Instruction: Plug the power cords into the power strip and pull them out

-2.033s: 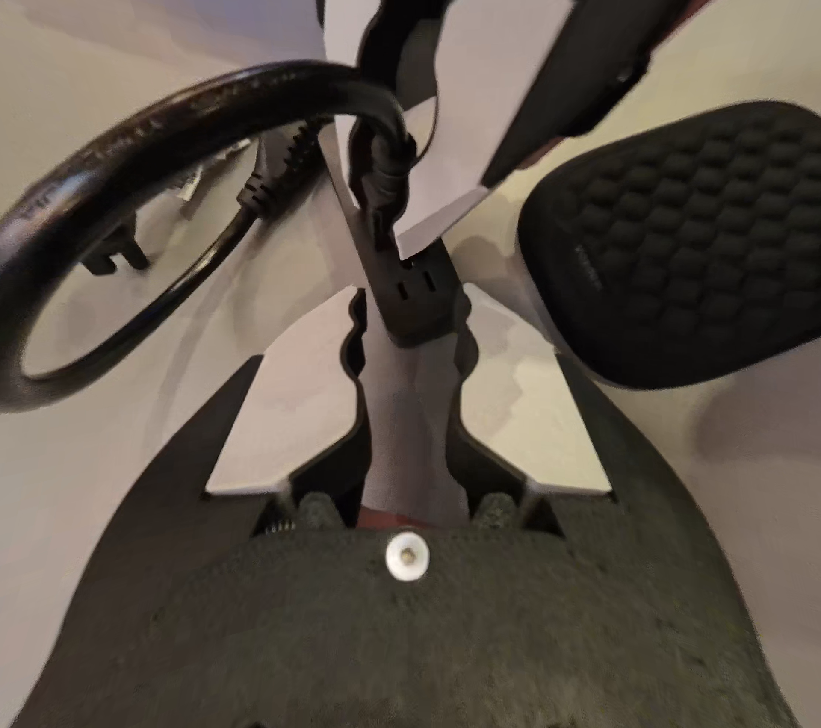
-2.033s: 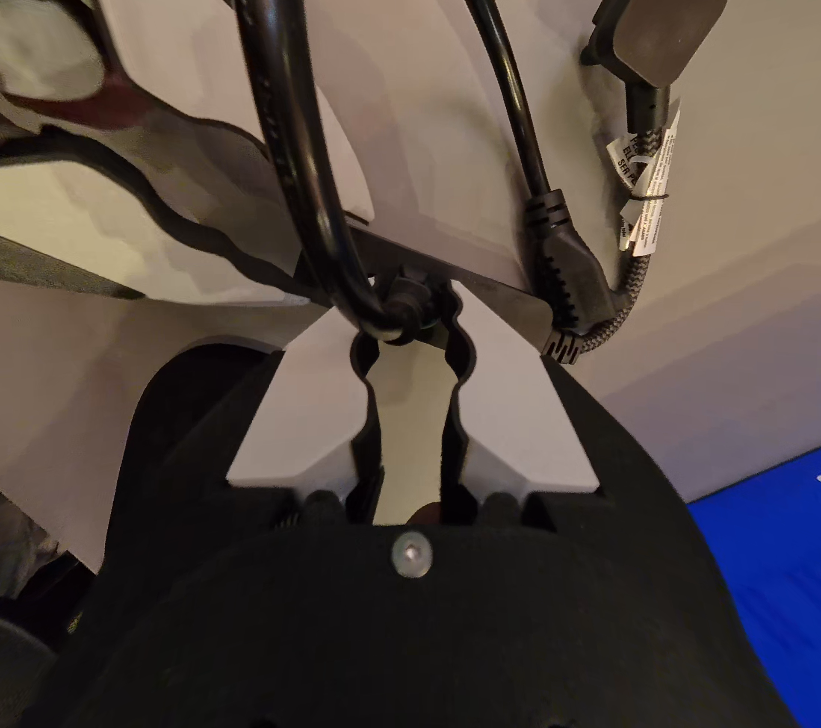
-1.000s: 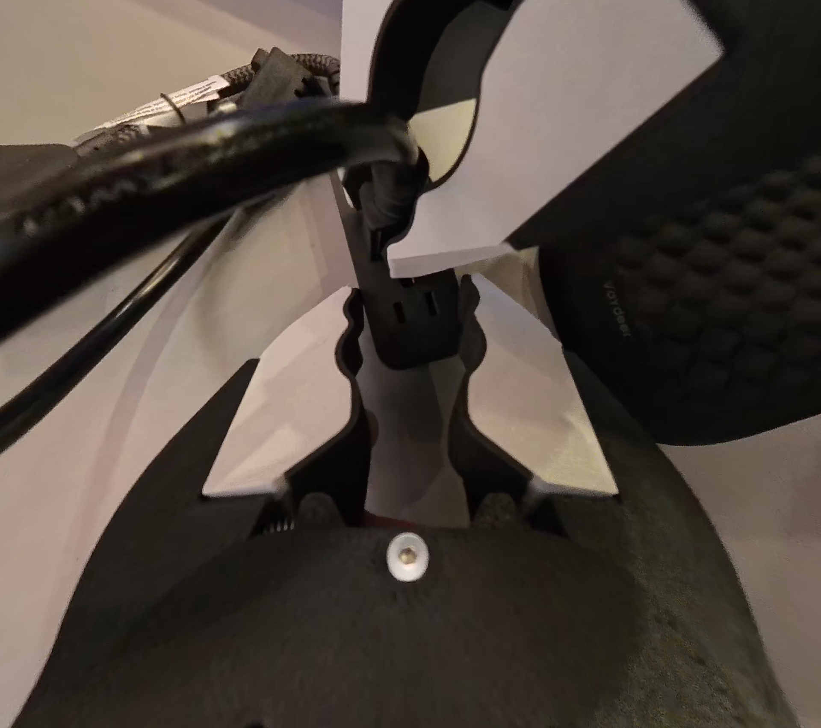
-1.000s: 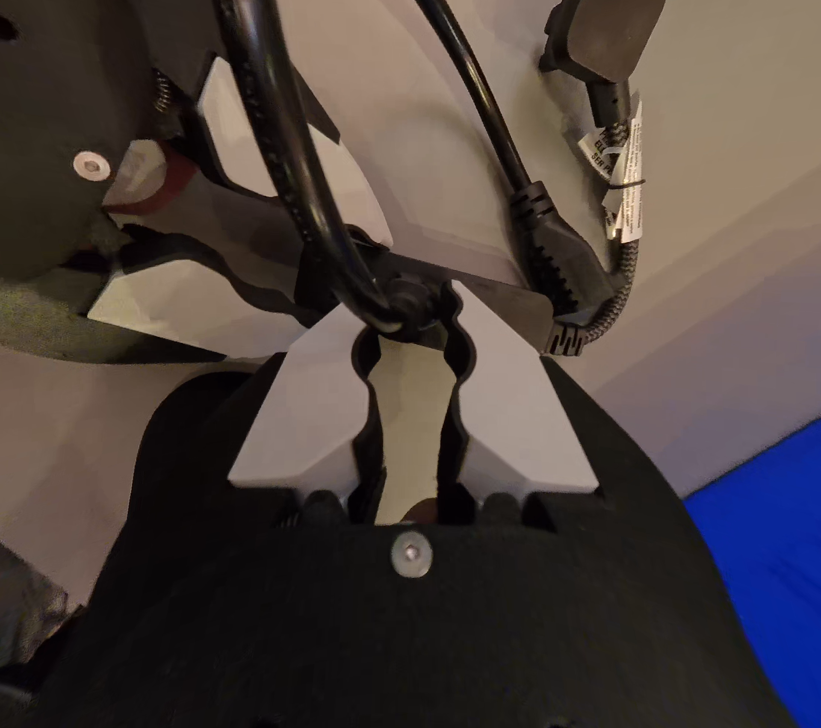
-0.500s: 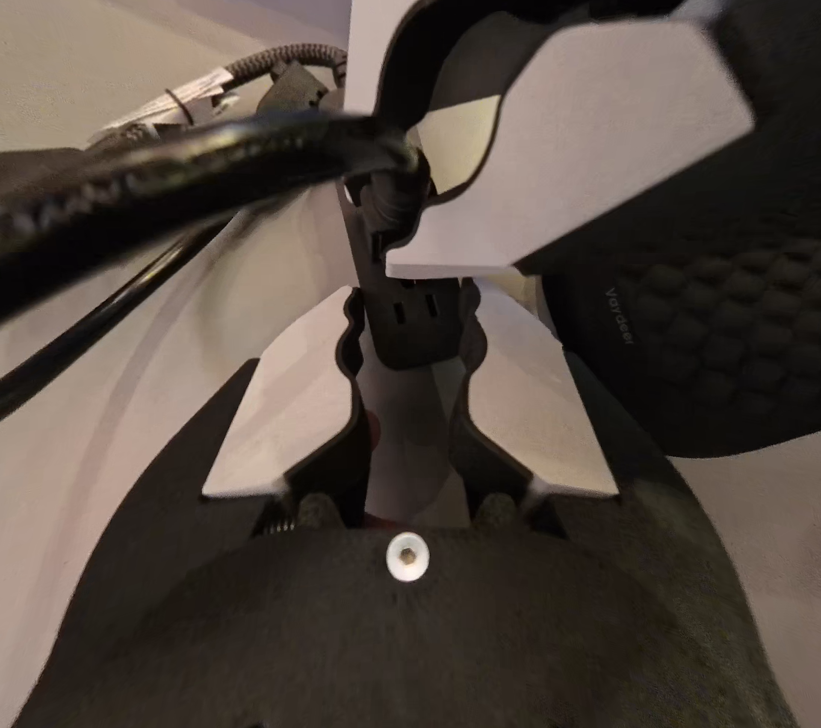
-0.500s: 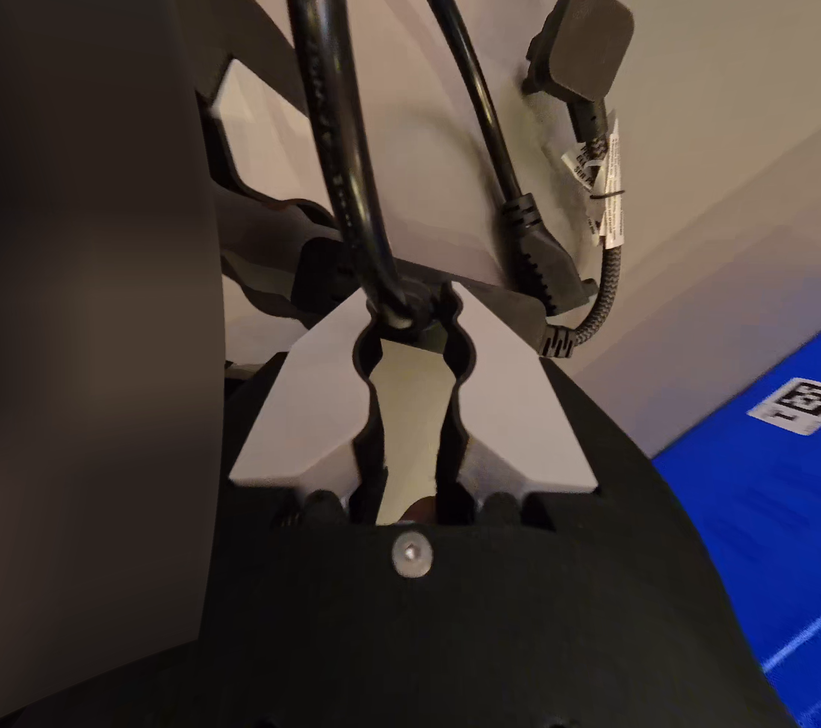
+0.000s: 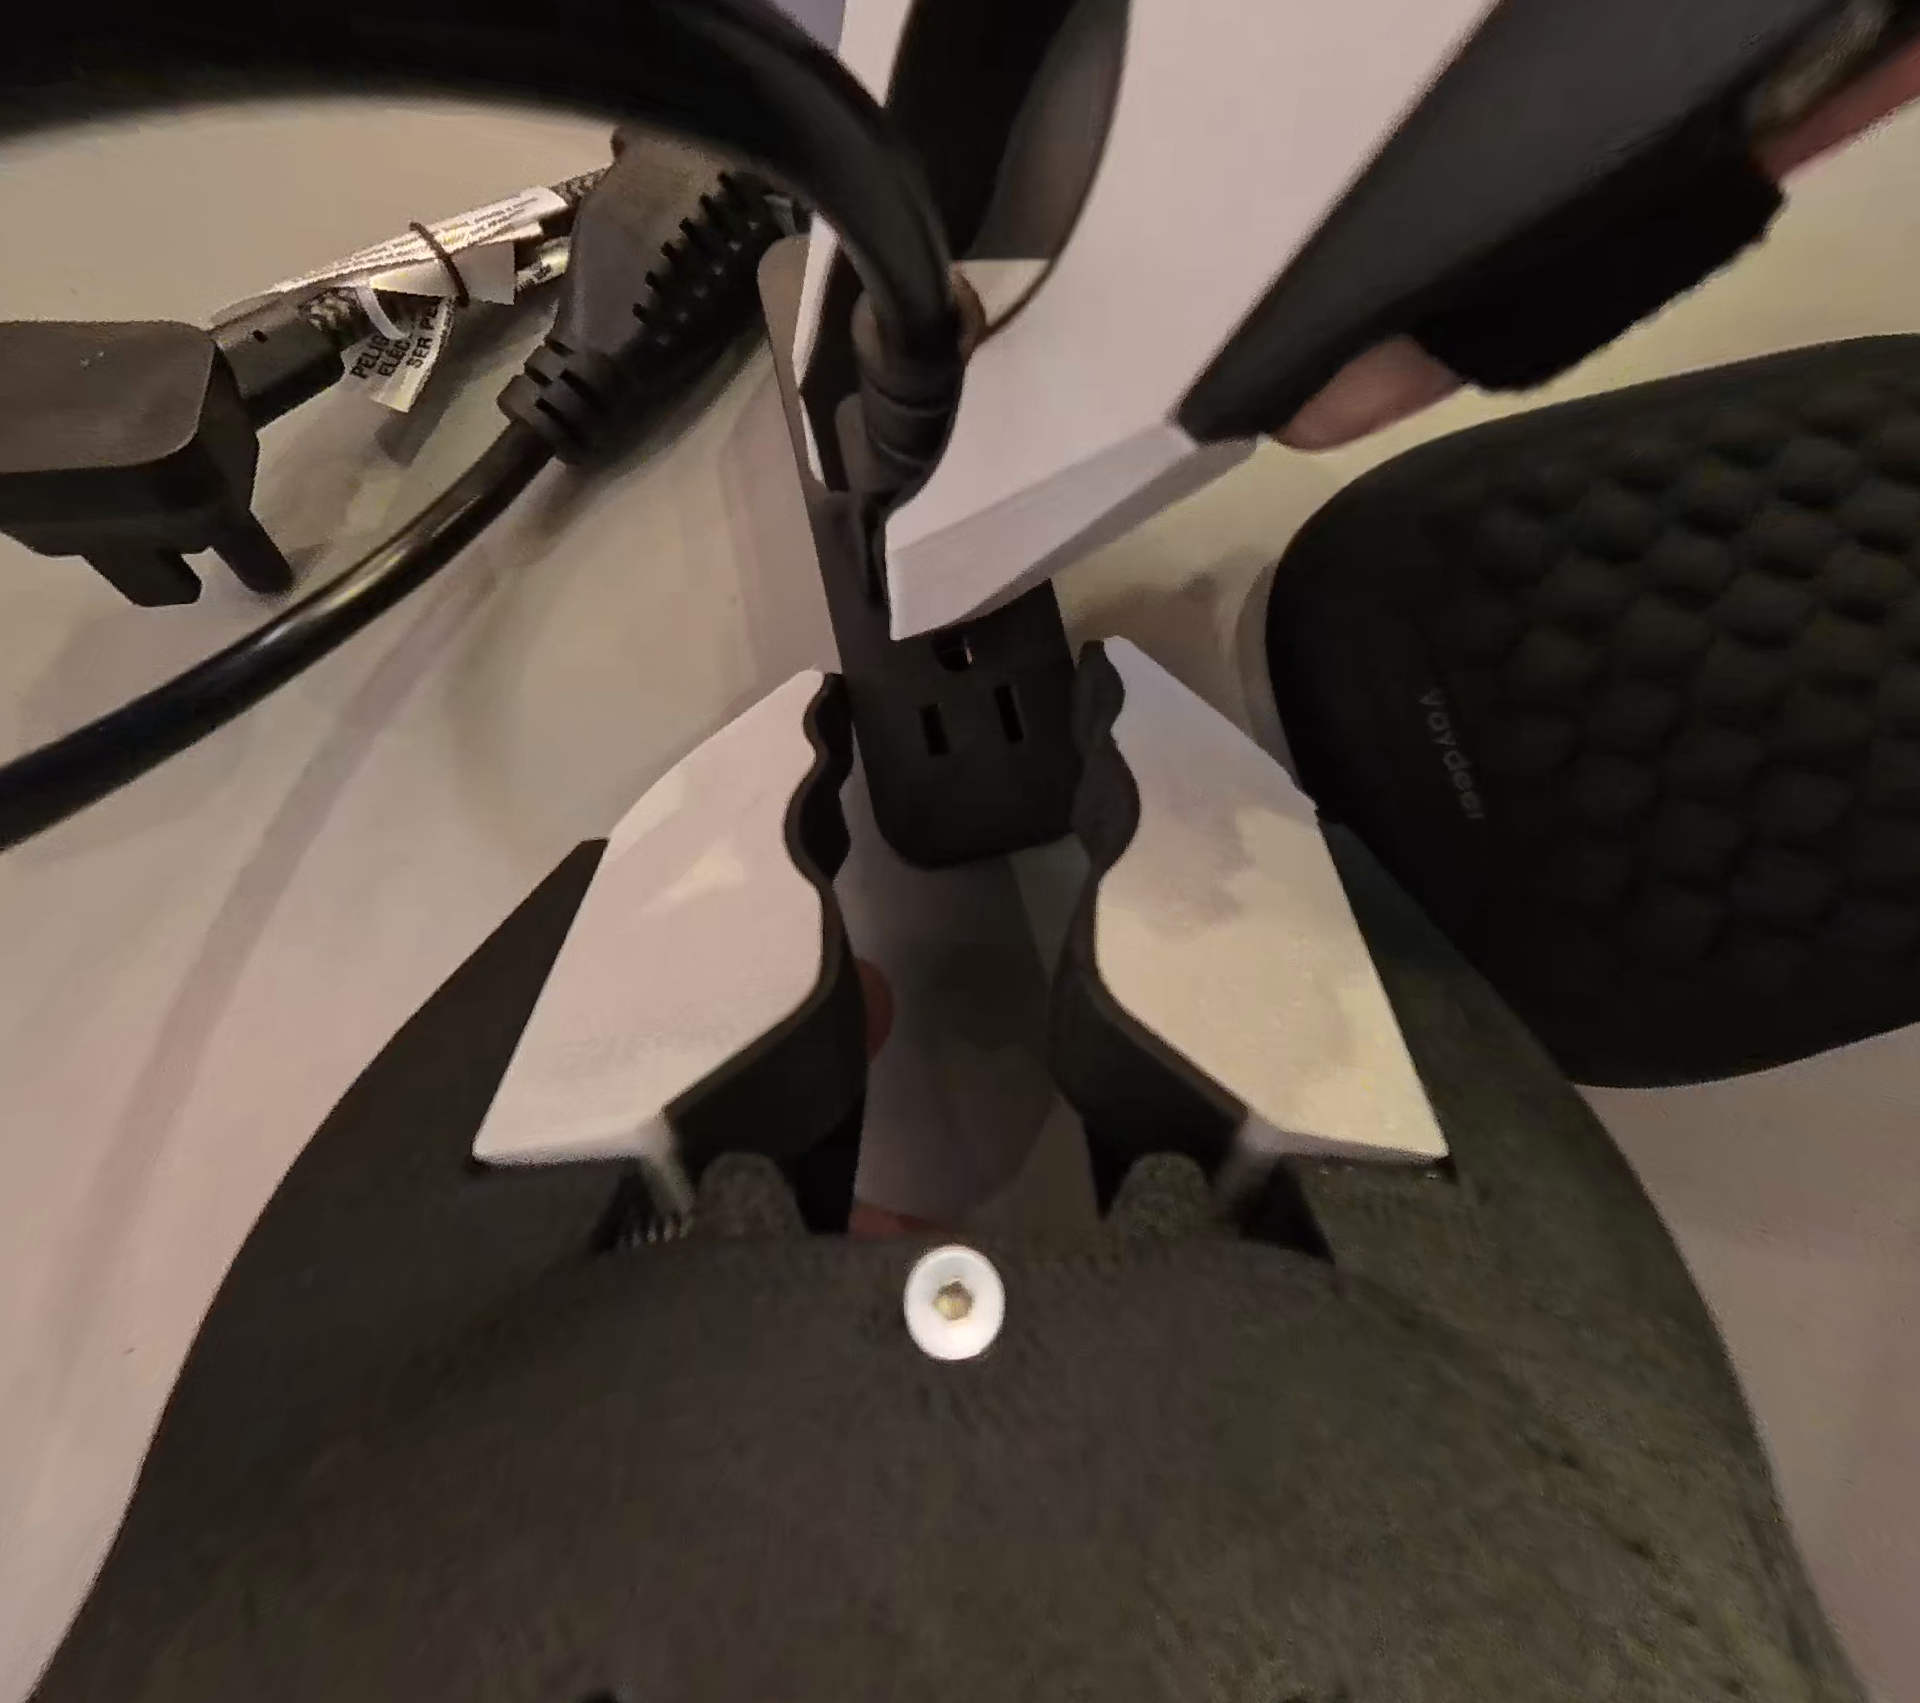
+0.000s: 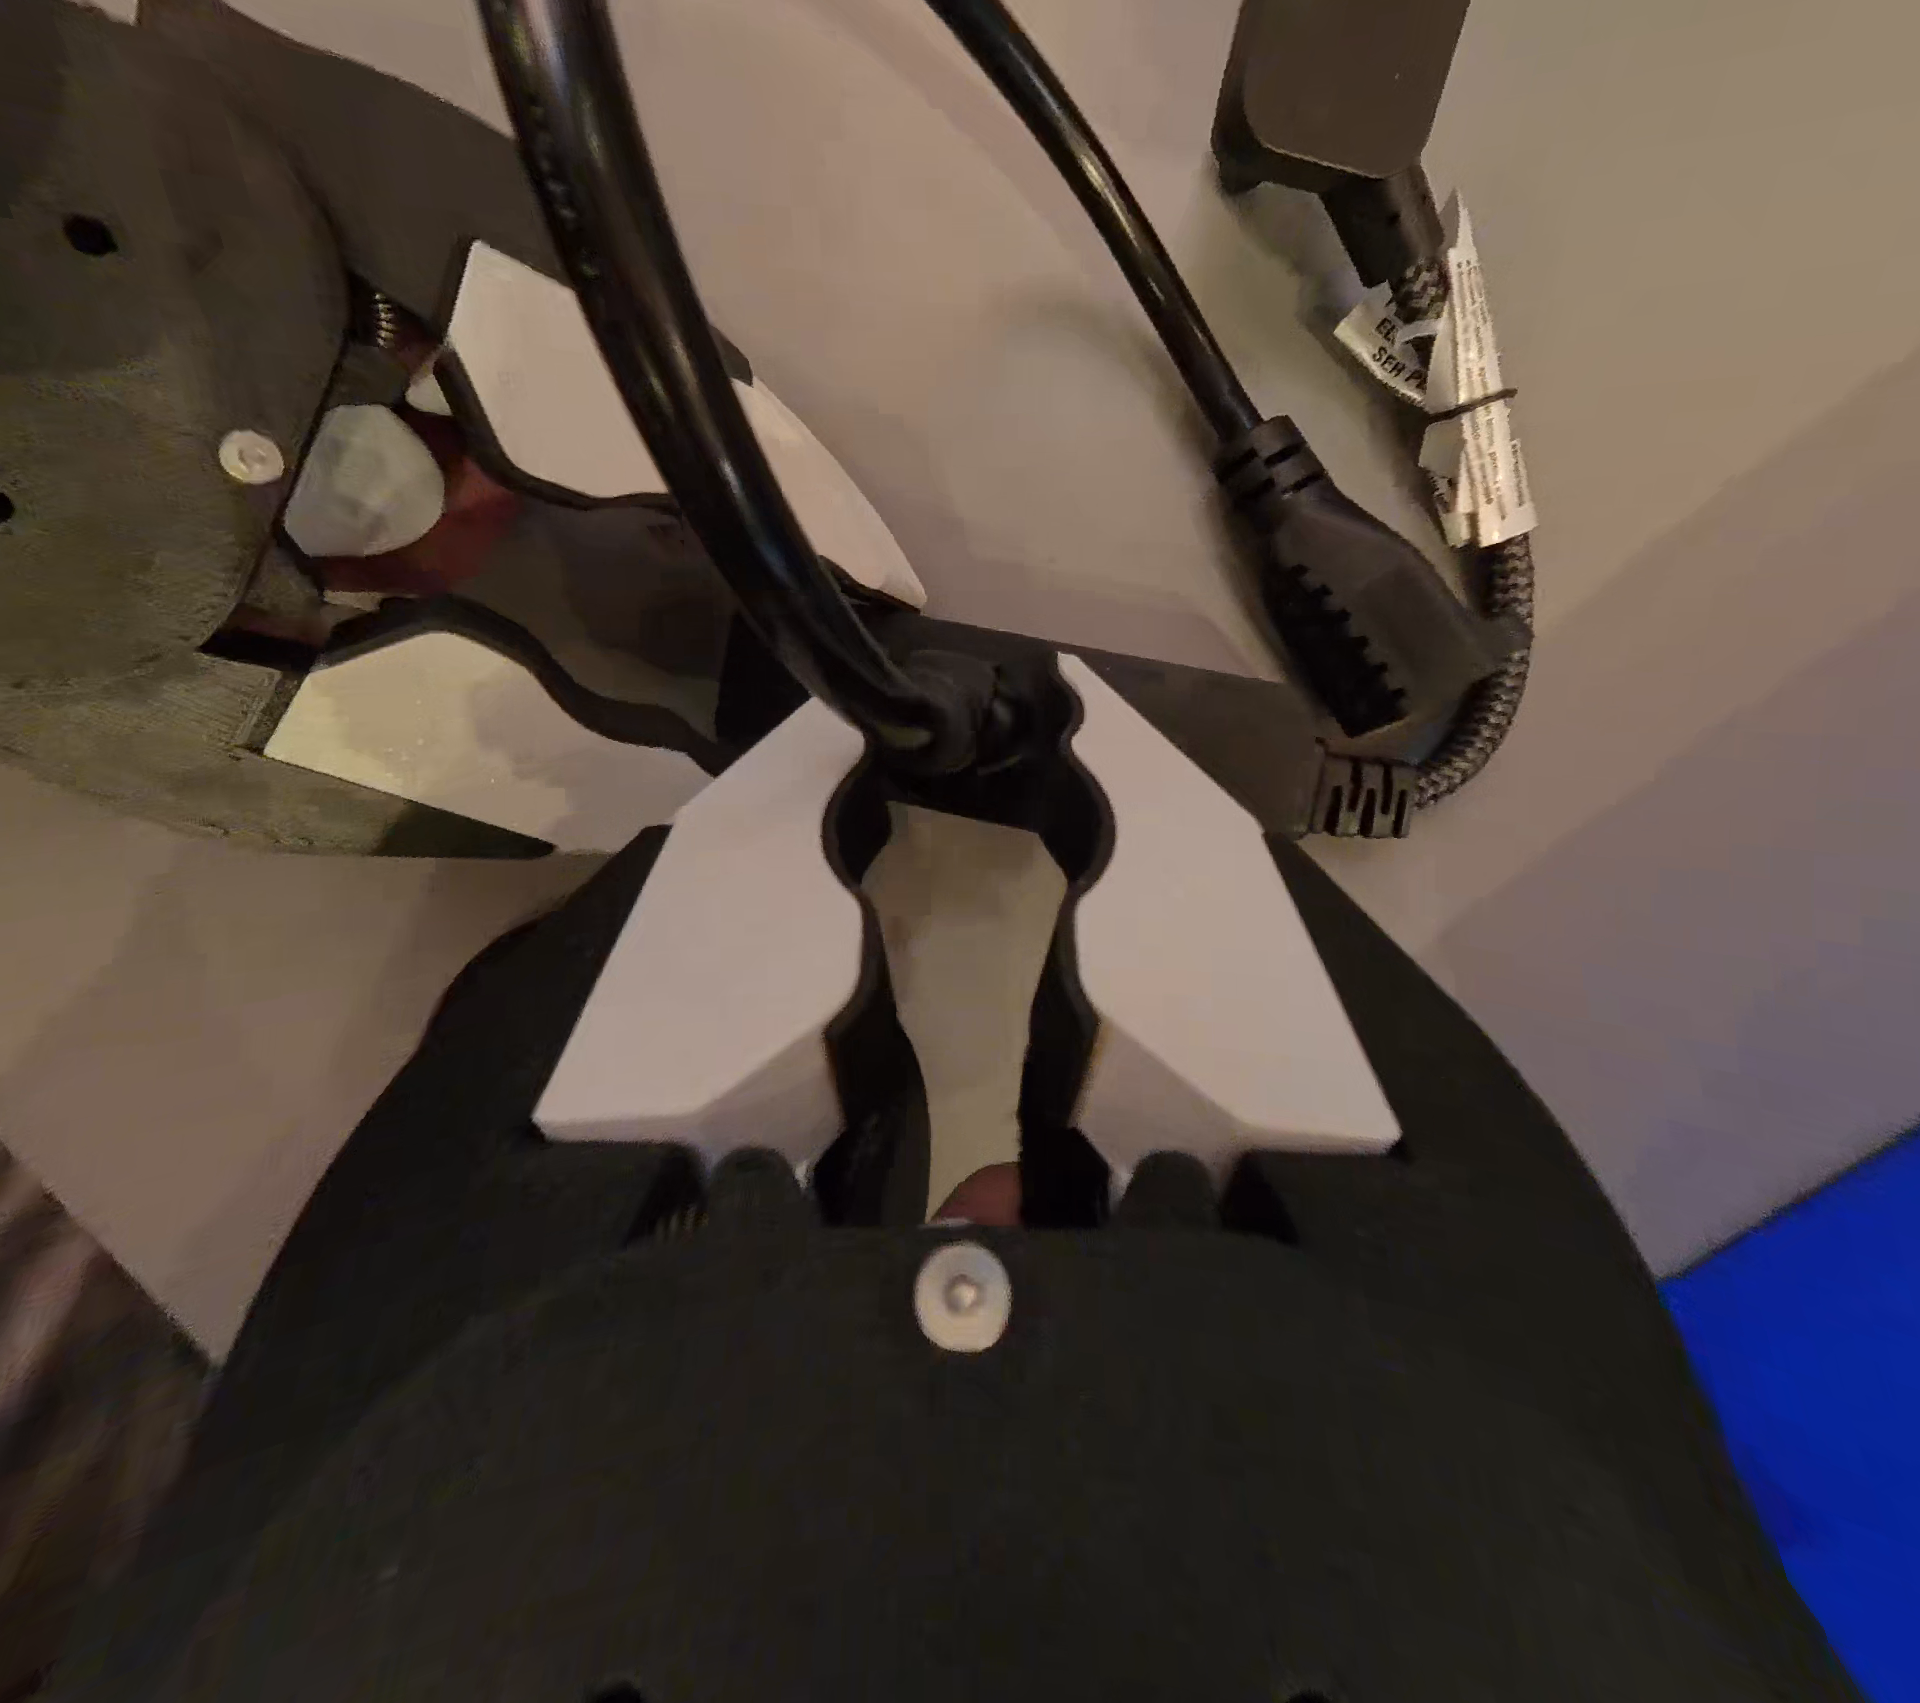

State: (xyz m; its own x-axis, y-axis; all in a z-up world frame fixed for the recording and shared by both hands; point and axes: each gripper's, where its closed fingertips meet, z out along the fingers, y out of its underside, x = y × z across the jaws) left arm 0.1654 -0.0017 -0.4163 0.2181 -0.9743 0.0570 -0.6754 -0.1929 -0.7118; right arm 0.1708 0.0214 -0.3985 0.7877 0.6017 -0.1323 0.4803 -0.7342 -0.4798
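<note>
Black plastic dominates the scene: a slim black power strip (image 7: pixel 961 749) lies on the pale worktop (image 7: pixel 364 822), and the left gripper (image 7: pixel 961 754) has its jaws pinching the strip's near end from both sides, one empty socket showing just between the white fingers (image 7: pixel 717 905). Farther along the strip, the right gripper (image 8: pixel 961 744) comes in from the opposite side, its jaws pressed onto the moulded black plug (image 8: pixel 982 723) of a thick black power cord (image 8: pixel 623 282) that sits against the strip's face; how deep the plug is seated cannot be told. That cord rises from the plug in a tall loop and passes out of sight overhead. At the strip's far end a second black plug with ribbed grip (image 8: pixel 1361 604) is seated in a socket, its thinner black cable (image 8: pixel 1039 84) arching away across the worktop. Just beside it the strip's own braided grey lead (image 8: pixel 1496 666) curls out of the end, carries a few white paper tags (image 8: pixel 1475 406) tied on with a thin wire, and ends in a flat square black wall plug (image 8: pixel 1340 64) lying loose on the worktop. A black padded wrist rest with a honeycomb texture (image 7: pixel 1621 718) lies near the left gripper, on its right side. A patch of bright blue mat (image 8: pixel 1808 1404) shows at the worktop's edge.
</note>
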